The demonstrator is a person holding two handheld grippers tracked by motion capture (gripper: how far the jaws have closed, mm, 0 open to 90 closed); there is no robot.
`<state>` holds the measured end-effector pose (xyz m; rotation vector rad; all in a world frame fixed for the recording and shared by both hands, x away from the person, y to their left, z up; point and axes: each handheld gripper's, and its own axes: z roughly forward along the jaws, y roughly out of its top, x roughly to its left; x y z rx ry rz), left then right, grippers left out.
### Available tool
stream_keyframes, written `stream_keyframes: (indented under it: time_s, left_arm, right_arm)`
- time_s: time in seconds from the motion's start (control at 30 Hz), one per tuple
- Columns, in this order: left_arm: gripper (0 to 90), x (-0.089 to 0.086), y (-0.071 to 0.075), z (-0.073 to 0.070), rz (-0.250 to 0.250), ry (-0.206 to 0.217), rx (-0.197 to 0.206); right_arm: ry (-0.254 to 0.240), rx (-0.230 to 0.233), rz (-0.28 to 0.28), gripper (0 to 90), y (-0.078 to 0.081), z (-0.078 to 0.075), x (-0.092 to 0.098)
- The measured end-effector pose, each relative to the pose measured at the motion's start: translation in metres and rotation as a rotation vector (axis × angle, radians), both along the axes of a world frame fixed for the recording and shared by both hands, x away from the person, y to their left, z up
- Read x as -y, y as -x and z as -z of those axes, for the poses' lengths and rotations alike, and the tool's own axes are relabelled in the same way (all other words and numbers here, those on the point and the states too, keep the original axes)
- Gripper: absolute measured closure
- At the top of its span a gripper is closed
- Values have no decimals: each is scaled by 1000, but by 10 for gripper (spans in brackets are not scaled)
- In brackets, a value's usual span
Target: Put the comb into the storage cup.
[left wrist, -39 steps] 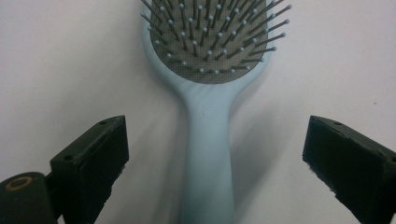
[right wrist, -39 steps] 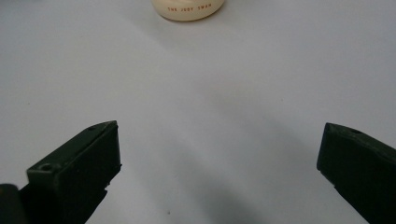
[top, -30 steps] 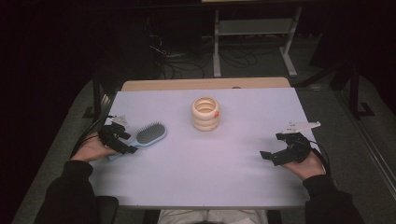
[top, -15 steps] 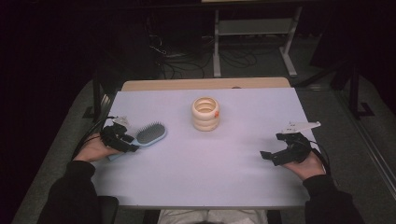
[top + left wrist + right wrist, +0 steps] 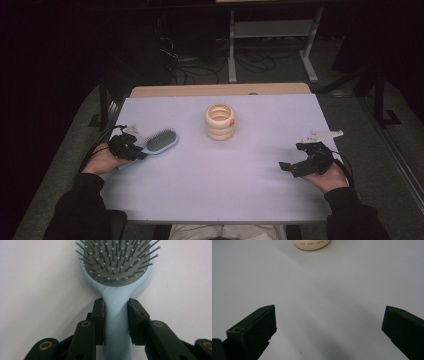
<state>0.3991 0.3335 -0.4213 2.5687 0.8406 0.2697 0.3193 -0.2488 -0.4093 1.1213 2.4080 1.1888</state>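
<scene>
the left gripper [image 5: 116, 323] has just been closing on the pale blue hairbrush [image 5: 159, 142], which lies bristles-up near the left edge of the white tabletop [image 5: 240, 185]; its fingers [image 5: 99, 322] now hug the handle just below the head, touching on both sides. the brush looks light, rigid plastic with a smooth, likely slippery handle, so the narrow neck seems the surest hold and the bristles best left alone. the right gripper [image 5: 300, 165], fingers wide apart and empty, rests well apart, facing a cream ribbed cup [image 5: 220, 121].
</scene>
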Motion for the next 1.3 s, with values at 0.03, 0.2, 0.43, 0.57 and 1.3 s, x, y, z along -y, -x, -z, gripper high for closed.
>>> stream_keyframes:
  time_s: [0.03, 0.2, 0.43, 0.57, 1.3]
  left_arm:
    - [698, 0, 0, 0, -1, -1, 8]
    - [699, -2, 1, -2, -8, 0, 27]
    - [698, -1, 3, -8, -23, 22, 42]
    - [698, 0, 5, -12, -11, 23, 52]
    - [698, 26, 9, -54, 52, 6, 119]
  right_arm:
    - [-1, 0, 0, 0, 0, 0, 0]
    - [-2, 0, -1, 0, 0, 0, 0]
    - [-2, -1, -1, 0, 0, 0, 0]
    - [-5, 2, -3, 0, 1, 0, 1]
    - [-18, 13, -1, 0, 2, -3, 2]
